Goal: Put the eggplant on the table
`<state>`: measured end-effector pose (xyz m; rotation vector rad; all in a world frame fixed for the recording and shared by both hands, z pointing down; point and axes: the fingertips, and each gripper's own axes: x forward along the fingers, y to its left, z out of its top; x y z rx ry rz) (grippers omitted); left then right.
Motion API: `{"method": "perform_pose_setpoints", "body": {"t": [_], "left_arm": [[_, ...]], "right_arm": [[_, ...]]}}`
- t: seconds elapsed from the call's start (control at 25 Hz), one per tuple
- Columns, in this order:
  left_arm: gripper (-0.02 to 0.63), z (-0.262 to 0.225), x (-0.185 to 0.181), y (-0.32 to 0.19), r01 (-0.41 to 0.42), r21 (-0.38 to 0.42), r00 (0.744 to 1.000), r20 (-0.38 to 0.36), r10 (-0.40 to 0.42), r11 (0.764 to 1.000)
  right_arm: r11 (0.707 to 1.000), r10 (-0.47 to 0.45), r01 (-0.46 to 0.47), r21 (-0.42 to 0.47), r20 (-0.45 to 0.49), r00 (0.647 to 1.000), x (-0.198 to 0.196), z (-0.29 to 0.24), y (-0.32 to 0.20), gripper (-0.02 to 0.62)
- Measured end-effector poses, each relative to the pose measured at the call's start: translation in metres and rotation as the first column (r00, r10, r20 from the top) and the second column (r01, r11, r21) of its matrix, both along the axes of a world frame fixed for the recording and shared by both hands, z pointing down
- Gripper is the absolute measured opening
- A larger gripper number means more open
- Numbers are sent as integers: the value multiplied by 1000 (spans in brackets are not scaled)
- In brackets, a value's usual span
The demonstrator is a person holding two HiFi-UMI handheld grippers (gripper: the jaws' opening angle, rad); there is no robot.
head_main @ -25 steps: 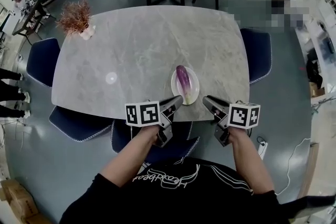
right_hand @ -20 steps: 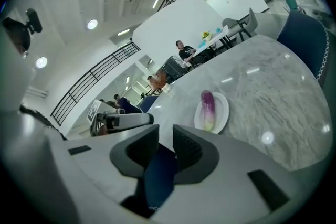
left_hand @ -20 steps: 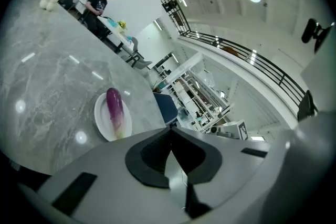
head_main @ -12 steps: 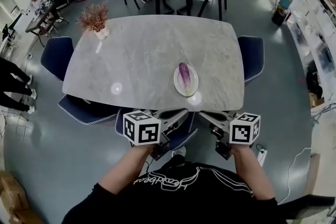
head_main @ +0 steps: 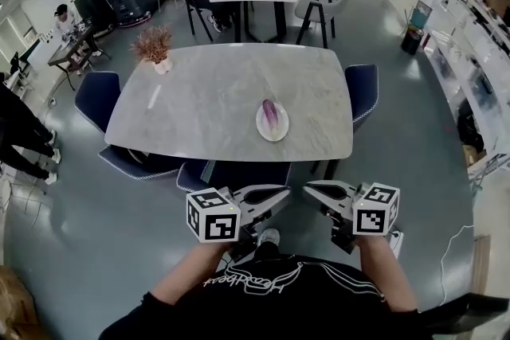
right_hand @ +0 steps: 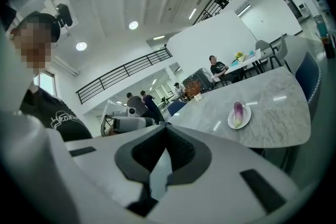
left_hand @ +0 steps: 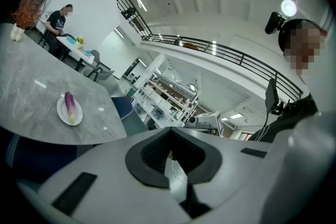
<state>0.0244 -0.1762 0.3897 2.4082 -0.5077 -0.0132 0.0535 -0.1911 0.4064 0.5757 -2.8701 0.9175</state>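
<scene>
The eggplant (head_main: 270, 112) lies on a white plate (head_main: 272, 131) on the table (head_main: 199, 103), close to the table's near edge and right of its middle. By my reading the task proper has not begun, if it means moving the eggplant off the plate onto the bare stone. Neither tool is anywhere near it. The next move calls for bringing one gripper forward over the table's near edge and parting its jaws. It would then take the eggplant across its body and set it on the open tabletop beside the plate.

The jaws of the left gripper (head_main: 287, 191) are closed tip to tip with nothing between them, only floor and distant shelving showing beyond. The right gripper (head_main: 306, 188) reads the same way in its own view: pads meeting at the tips, nothing held. Both point roughly level and toward each other, well short of the table's near edge, each in one of the person's hands.

Beyond them, blue chairs ring the table (one tucked in at the near edge, directly between the grippers and the plate). A small potted plant (head_main: 154, 46) stands at the table's far left corner.
</scene>
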Motion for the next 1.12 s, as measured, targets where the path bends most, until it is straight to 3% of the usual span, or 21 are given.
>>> {"method": "perform_pose_setpoints", "body": {"t": [0.16,0.44,1.12], "left_arm": [[8,-15,9,40,-18,81,1000,9,17,997],[8,-24,7,90,-7,125,999,43,2,992],[8,-37,17,134,9,212,995,96,-30,977]], "right_arm": [[998,-24,25,63,-10,1000,9,-15,41,6],[987,-17,25,159,-49,999,24,-33,88,5],[981,-37,41,190,-24,999,29,-42,137,5]]}}
